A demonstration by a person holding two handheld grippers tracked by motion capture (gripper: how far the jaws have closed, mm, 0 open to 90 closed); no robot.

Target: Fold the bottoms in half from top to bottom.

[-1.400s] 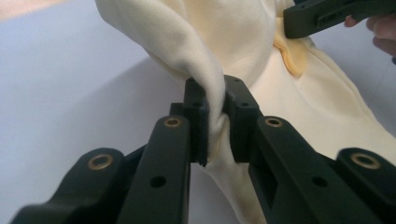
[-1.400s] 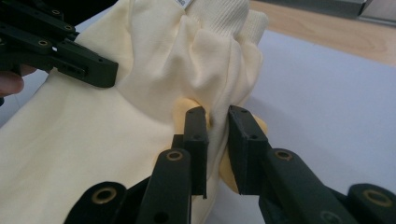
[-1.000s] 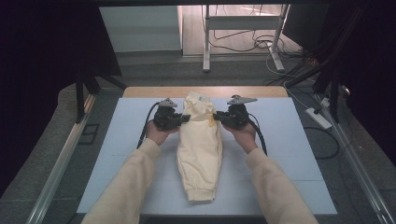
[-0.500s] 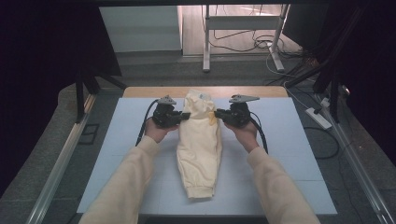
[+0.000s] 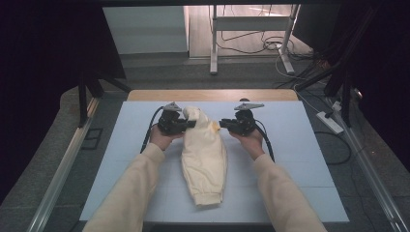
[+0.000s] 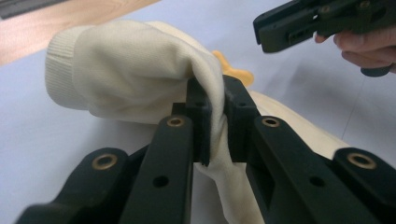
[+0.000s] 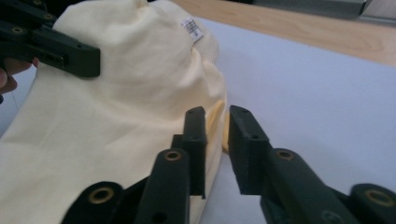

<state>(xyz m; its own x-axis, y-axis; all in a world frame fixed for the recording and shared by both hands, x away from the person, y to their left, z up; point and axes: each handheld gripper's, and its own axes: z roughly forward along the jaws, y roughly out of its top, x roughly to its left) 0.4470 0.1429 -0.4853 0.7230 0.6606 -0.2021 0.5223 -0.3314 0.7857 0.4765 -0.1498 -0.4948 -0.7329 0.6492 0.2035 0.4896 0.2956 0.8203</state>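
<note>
A cream sweatshirt (image 5: 203, 154) lies folded on the pale blue worktop (image 5: 300, 159). The left gripper (image 6: 215, 119) pinches its fabric. The right gripper (image 7: 215, 140) has just been opening and stands released beside it. The small white label (image 7: 192, 28) is too blurred to read.

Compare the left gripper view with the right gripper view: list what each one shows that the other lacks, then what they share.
Left gripper view: the left gripper pinching a fold of the cream garment, a ribbed cuff and an orange patch. Right gripper view: the right gripper, its fingers just opening with only a gap between them, beside the garment's edge, and a white label. Shared: the garment, pale blue mat and wooden table edge.
</note>
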